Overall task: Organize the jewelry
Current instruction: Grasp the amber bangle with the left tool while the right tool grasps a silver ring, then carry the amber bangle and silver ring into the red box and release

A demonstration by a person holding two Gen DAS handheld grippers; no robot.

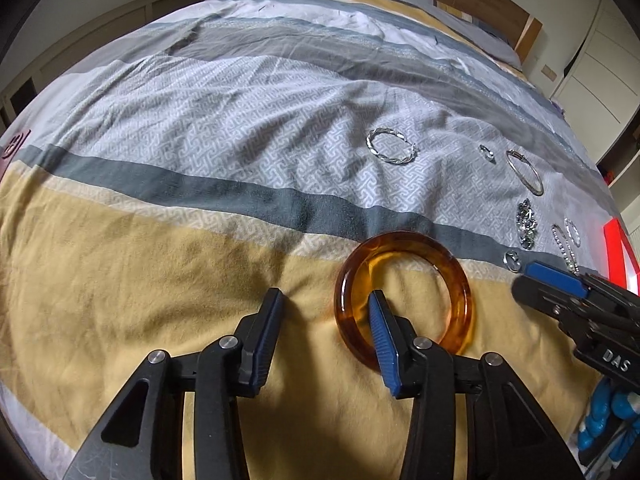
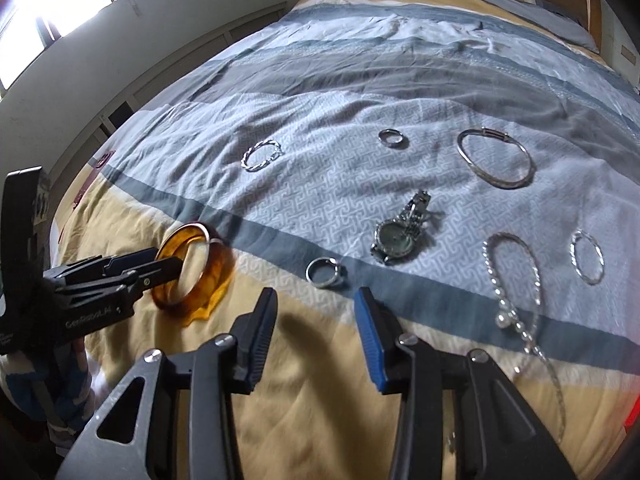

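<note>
A: Watching the left tool (image 1: 326, 294) over the near yellow stripe of the bed (image 2: 320, 380); spread apart, blue finger dipped inside the amber bangle (image 1: 460, 280), black finger out to the left of its rim; straddling that rim, not pinching it.

B: Agreed; no clamp yet, by the look of it. Checking the right tool (image 2: 316, 292) now; also spread, nothing between the fingers, hanging just near of a small silver ring (image 2: 322, 274) on the grey band.

A: Looks like the very start; counting nothing sorted. Scanning the rest: a twisted silver bangle (image 1: 390, 146) far off on the patterned stripe; a second small ring (image 2: 390, 138) to its right; a plain clasped bangle (image 2: 496, 160) further right.

B: Adding the wristwatch (image 2: 394, 240) in the middle, lying flat; a beaded chain with pearls (image 2: 508, 280) trailing towards the near right; a thin twisted hoop (image 2: 586, 256) beside it on the far right side. All well apart, scattered, no rows or groups.

A: Spotting a red edge (image 1: 616, 248) at the far right; too cropped to name; could be a case, cannot tell.

B: Calling it, then: nearly everything left to do; amber bangle first in line, probably; small ring a likely next pick for the right side; every silver piece waiting on the cover.
</note>
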